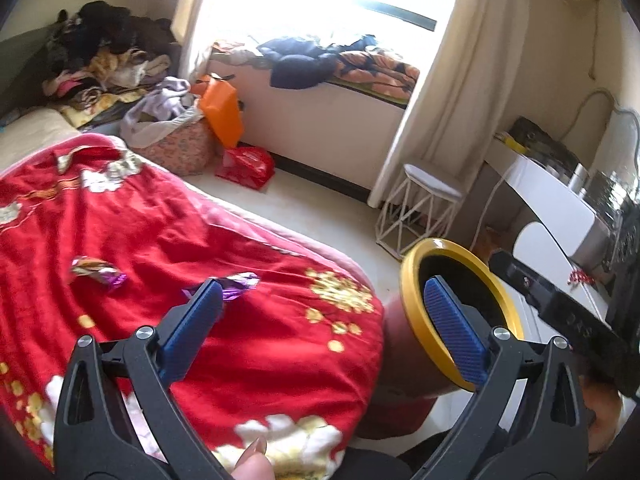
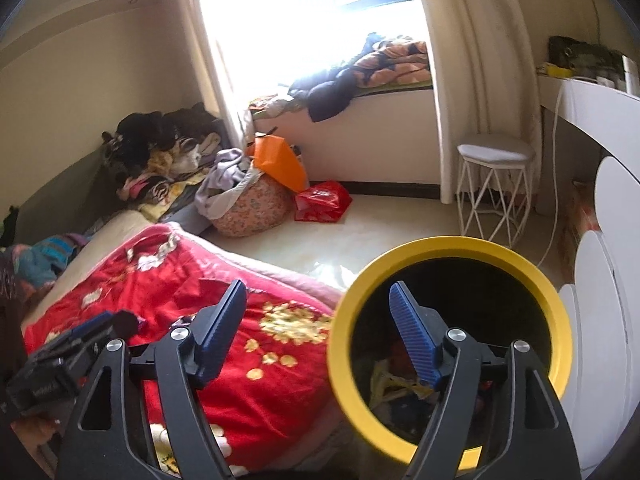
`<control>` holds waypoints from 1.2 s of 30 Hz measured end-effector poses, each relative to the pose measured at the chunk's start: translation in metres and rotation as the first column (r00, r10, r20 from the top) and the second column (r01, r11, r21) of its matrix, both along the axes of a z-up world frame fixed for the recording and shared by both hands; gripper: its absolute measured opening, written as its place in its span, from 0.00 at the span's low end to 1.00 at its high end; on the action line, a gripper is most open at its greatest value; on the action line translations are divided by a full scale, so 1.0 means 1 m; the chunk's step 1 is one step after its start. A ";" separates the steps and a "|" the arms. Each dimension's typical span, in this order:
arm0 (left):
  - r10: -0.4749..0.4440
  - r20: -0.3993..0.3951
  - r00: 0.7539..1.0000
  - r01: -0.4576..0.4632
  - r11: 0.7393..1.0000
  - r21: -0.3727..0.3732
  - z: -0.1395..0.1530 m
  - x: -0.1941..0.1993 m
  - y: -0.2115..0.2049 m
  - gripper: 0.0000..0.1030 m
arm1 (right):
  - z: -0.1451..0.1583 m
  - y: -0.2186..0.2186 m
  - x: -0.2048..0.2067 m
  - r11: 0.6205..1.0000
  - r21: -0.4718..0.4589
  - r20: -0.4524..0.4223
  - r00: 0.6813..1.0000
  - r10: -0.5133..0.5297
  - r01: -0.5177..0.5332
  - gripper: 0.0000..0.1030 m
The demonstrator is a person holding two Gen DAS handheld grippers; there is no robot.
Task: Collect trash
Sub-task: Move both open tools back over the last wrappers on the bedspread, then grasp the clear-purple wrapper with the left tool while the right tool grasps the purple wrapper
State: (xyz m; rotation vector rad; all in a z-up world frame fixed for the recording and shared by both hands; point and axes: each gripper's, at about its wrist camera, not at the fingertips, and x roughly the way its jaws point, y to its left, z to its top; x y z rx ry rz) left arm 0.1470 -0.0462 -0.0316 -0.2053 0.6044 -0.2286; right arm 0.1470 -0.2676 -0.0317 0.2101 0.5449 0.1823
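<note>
Bed (image 1: pixel 160 240): fills the left side, with a blanket on it.
Wrappers: two lie on the blanket, one (image 1: pixel 98 273) left of the other (image 1: pixel 239 283).
Bin (image 2: pixel 452 340): stands on the floor just right of the bed, with trash in it.
Stool (image 2: pixel 494 178): stands behind the bin, near the curtain.
Bags (image 2: pixel 320 200): sit on the floor behind the bed, under the window seat.

Bright window (image 2: pixel 304 12) at back, blown out w/ daylight; cream curtain (image 2: pixel 472 92) hangs on its right. Sill bench (image 1: pixel 320 120) below, piled w/ clothes. Pale glossy floor (image 2: pixel 380 232). White wire stool (image 2: pixel 496 184) near curtain foot, white desk (image 2: pixel 592 100) along right wall. Bed w/ red floral blanket (image 1: pixel 160 240) at left; clothes heap (image 1: pixel 104 52) in far left corner. Walls cream.
</note>
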 end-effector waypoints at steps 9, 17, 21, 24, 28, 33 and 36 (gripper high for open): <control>0.106 -0.003 0.994 -0.106 0.994 -0.003 -0.001 -0.002 0.051 0.90 | -0.002 0.037 0.006 0.998 -0.010 -0.018 0.998 0.068 -0.068 0.75; 0.202 -0.025 0.979 -0.203 0.979 -0.008 -0.008 -0.004 0.096 0.90 | -0.016 0.074 0.015 0.991 0.000 -0.063 0.989 0.136 -0.136 0.76; 0.251 -0.053 0.966 -0.253 0.967 -0.031 -0.016 -0.004 0.124 0.90 | -0.023 0.093 0.027 0.984 0.028 -0.096 0.979 0.178 -0.176 0.76; 0.278 -0.073 0.958 -0.282 0.958 -0.052 -0.022 -0.004 0.140 0.90 | -0.030 0.109 0.037 0.978 0.039 -0.123 0.971 0.206 -0.203 0.76; 0.307 -0.111 0.945 -0.316 0.946 -0.073 -0.034 0.000 0.158 0.90 | -0.041 0.129 0.050 0.975 0.032 -0.155 0.963 0.220 -0.218 0.76; 0.321 -0.145 0.936 -0.335 0.938 -0.089 -0.044 0.009 0.172 0.90 | -0.056 0.143 0.069 0.973 0.078 -0.213 0.950 0.229 -0.217 0.76; 0.313 -0.179 0.933 -0.338 0.931 -0.136 -0.051 0.019 0.181 0.84 | -0.063 0.152 0.079 0.974 0.079 -0.239 0.944 0.226 -0.213 0.76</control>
